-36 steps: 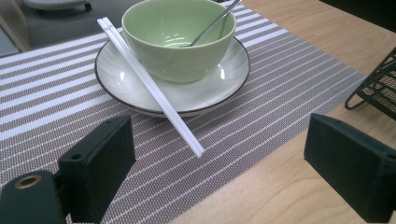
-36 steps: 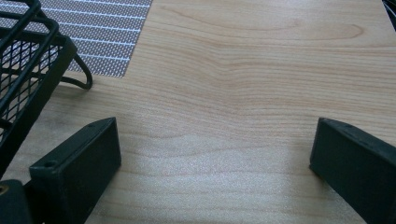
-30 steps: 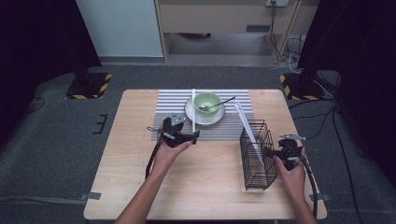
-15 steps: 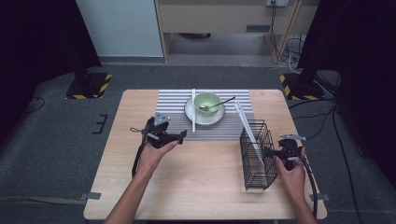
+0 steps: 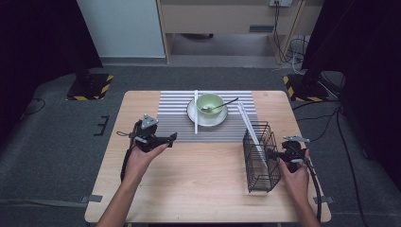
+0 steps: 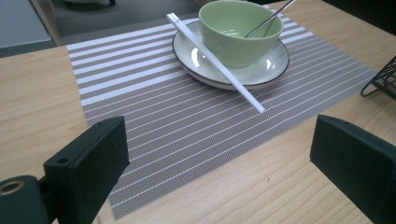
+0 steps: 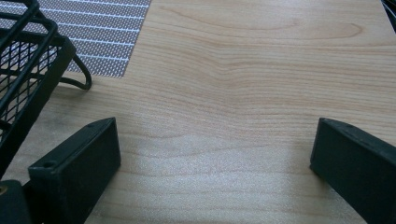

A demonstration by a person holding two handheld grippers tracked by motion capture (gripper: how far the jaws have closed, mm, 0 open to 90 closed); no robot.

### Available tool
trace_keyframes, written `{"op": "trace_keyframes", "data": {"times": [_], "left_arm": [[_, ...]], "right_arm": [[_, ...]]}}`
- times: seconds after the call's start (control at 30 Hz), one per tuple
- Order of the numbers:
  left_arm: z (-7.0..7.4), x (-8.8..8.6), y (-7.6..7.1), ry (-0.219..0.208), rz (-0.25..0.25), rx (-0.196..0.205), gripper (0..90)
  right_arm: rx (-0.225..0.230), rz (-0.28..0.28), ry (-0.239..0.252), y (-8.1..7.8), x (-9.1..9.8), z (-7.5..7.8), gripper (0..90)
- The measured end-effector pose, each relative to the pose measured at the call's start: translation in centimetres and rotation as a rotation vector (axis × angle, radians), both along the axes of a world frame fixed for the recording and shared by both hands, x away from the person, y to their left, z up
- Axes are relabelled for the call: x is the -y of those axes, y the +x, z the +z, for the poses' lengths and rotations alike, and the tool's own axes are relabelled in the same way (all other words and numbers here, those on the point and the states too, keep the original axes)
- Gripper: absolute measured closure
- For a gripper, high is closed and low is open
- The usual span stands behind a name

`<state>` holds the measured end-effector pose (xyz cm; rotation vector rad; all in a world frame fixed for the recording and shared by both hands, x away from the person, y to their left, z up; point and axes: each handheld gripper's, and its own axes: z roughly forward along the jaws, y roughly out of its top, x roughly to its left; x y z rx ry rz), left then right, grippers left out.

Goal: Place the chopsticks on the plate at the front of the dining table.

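Note:
My left gripper (image 5: 168, 138) hovers open over the table's left half, at the near left corner of the striped placemat (image 5: 175, 118). Its jaws stand wide apart with nothing between them (image 6: 219, 158). Ahead of it a green bowl (image 6: 240, 28) sits on a white plate (image 6: 233, 65), with a spoon (image 6: 271, 18) in the bowl. A white chopstick (image 6: 215, 60) lies across the plate's rim. My right gripper (image 5: 283, 151) is open beside the right side of a black wire basket (image 5: 260, 158), over bare wood (image 7: 215, 168). A second chopstick (image 5: 248, 127) leans in the basket.
The wire basket (image 7: 23, 70) stands close on the left of my right gripper's jaws. The wooden table (image 5: 198, 184) has open room in the middle and front. A cable trails from each gripper toward the near edge.
My left gripper has drawn back to the left, away from the plate and bowl, still open. The right gripper and the basket have stayed put.

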<state>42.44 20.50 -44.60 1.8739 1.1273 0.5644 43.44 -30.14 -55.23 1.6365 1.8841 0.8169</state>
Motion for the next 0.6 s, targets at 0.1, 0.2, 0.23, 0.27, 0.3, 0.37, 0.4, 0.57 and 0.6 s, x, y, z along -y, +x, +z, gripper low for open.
{"op": "trace_keyframes", "data": {"times": [0.1, 0.2, 0.23, 0.27, 0.3, 0.37, 0.4, 0.57, 0.6], "left_arm": [[-0.3, -0.8, -0.3, 0.004, 0.009, -0.011, 3.8], [-0.6, -1.7, -0.6, 0.005, 0.020, -0.019, 3.8], [-0.7, -1.9, -0.8, 0.005, 0.022, -0.021, 3.9], [-0.8, -2.2, -0.9, 0.008, 0.025, -0.024, 4.0], [-0.9, -2.5, -1.0, 0.010, 0.029, -0.026, 4.1], [-1.0, -3.1, -1.2, 0.003, 0.039, -0.026, 4.1], [-1.1, -3.4, -1.3, 0.000, 0.044, -0.027, 4.1], [-1.4, -4.4, -1.9, 0.002, 0.048, -0.030, 4.1], [-1.4, -4.6, -2.0, 0.006, 0.048, -0.031, 4.1]], "right_arm": [[0.000, -0.001, 0.000, 0.0, 0.0, 0.0, 1.7], [0.000, -0.001, -0.001, 0.0, 0.0, 0.0, 1.7], [0.000, -0.002, 0.000, 0.0, 0.0, 0.0, 1.6], [0.000, -0.002, 0.000, 0.0, 0.0, 0.0, 1.6], [0.000, -0.002, 0.000, 0.0, 0.0, 0.0, 1.6], [0.000, -0.002, 0.000, 0.0, 0.0, 0.0, 1.6], [0.000, -0.002, -0.001, 0.0, 0.0, 0.0, 1.6], [-0.001, -0.003, 0.000, 0.0, 0.0, 0.0, 1.6], [-0.001, -0.003, 0.000, 0.0, 0.0, 0.0, 1.5]]}}
